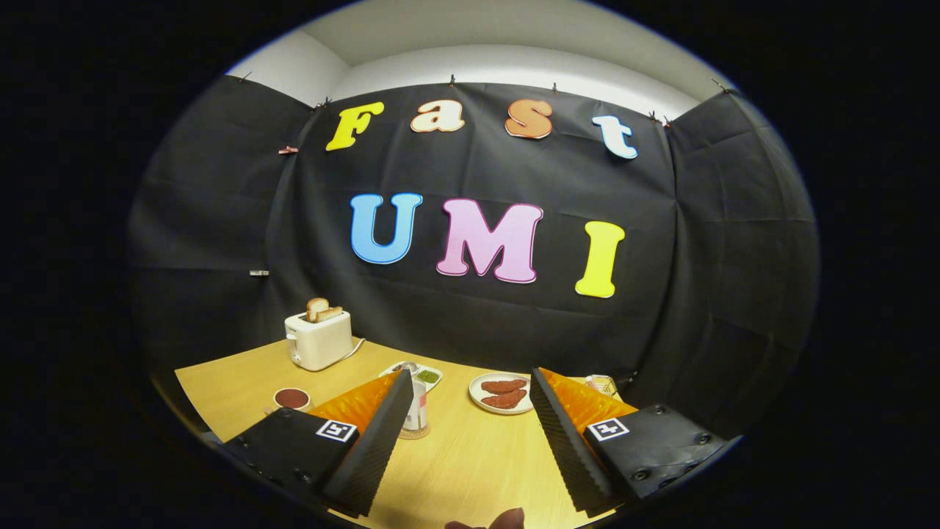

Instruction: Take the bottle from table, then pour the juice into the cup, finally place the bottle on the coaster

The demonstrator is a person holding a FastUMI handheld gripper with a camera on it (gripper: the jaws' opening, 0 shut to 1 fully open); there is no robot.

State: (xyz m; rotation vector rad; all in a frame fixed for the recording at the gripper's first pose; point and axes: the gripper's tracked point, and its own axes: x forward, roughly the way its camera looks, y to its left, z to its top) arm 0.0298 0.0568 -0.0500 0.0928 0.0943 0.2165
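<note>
bottle [416, 405] on coaster [414, 433], gripper [470, 426] wide apart

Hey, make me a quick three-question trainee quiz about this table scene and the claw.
1. True or false: the claw is shut on the bottle.
2. What sticks up from the toaster?
3. The bottle stands on: A) the plate of patties, B) a coaster, C) the cup.

Key: 1. False: the fingers are spread wide, with nothing between them; the bottle stands ahead, just by the left finger. 2. Toast slices. 3. B.
</note>
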